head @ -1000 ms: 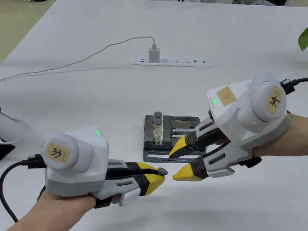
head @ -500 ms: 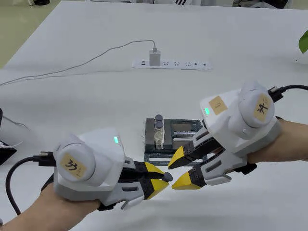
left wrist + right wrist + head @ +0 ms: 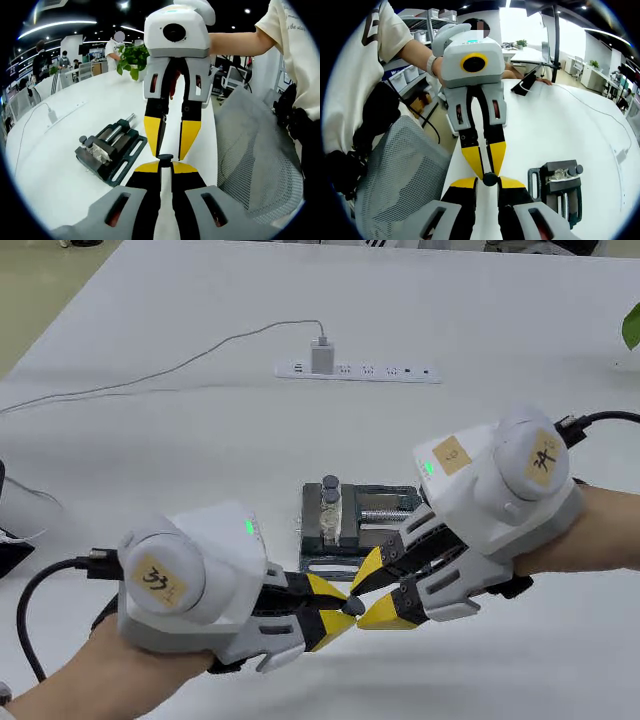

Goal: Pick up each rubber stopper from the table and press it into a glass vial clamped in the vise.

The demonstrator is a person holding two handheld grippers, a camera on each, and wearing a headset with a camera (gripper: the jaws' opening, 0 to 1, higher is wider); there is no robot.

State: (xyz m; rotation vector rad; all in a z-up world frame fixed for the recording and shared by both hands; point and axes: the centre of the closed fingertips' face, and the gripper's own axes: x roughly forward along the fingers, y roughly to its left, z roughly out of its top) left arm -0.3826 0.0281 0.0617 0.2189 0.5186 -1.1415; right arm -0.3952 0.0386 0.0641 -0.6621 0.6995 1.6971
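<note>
My left gripper is shut on a small dark rubber stopper, held in the air in front of the vise. My right gripper faces it tip to tip, open, with one yellow fingertip on each side of the stopper. In the left gripper view the stopper pokes out of my shut jaws and the right gripper comes down around it. In the right gripper view the stopper lies between my own tips. The small dark vise clamps glass vials that carry dark stoppers.
A white power strip with a charger and a cable lies at the back of the white table. A black cable trails from the left gripper. A green leaf shows at the right edge. A grey mesh chair stands beside the table.
Both grippers have come together in front of the vise. The right gripper's open jaws now straddle the stopper that the left gripper holds.
</note>
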